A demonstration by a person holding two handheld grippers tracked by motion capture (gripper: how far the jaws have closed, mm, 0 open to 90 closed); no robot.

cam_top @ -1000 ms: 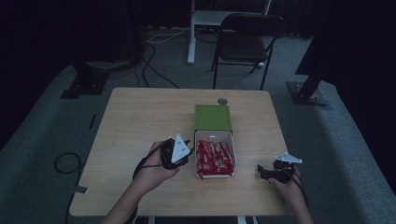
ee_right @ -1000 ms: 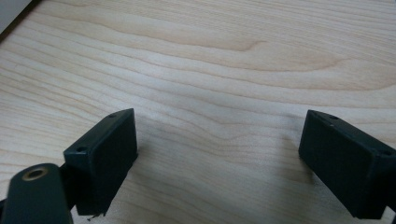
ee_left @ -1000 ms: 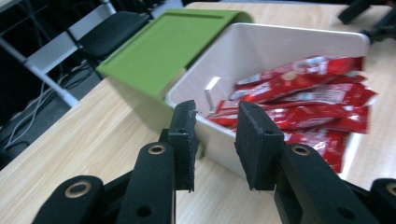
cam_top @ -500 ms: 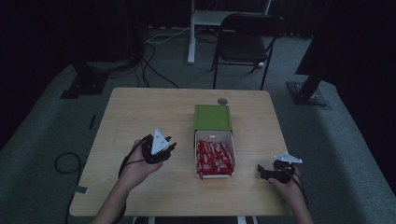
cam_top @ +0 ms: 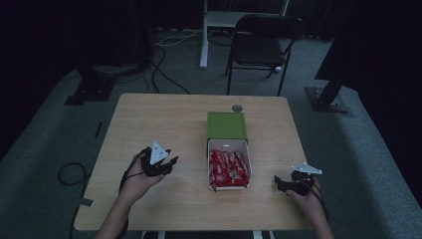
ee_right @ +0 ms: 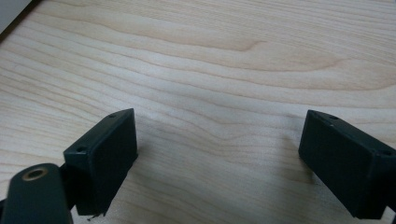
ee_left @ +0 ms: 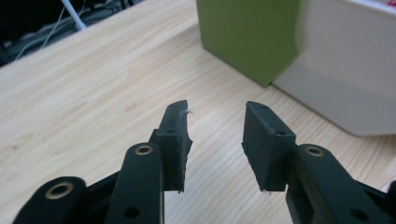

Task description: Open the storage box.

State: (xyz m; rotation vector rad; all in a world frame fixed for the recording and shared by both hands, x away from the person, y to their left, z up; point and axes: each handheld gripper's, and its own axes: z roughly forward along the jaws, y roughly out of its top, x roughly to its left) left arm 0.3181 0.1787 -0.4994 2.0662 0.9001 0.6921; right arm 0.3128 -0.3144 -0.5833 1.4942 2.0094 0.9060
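Wooden table point(cam_top: 149, 119) carrying white tray point(cam_top: 228, 146) at centre, red packets point(cam_top: 228, 168) lying inside, green sleeve point(cam_top: 227, 125) sitting at tray's 12 o'clock, touching it. Small round disc point(cam_top: 237, 107) lying beyond sleeve. Left gripper point(cam_top: 166, 164) hovering at tray's 9 o'clock, jaws standing apart, gripping nothing. Right gripper point(cam_top: 278, 183) resting low at tray's 4 o'clock, jaws gaping wide over bare wood. Folding chair point(cam_top: 261, 45) standing past table's far edge.

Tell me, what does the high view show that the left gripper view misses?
The high view alone takes in the red packets inside the white tray, the chair, the right gripper and both hands. The left gripper view alone gives a close look at its own open jaws. Both share the wooden table, the green box and the white tray.
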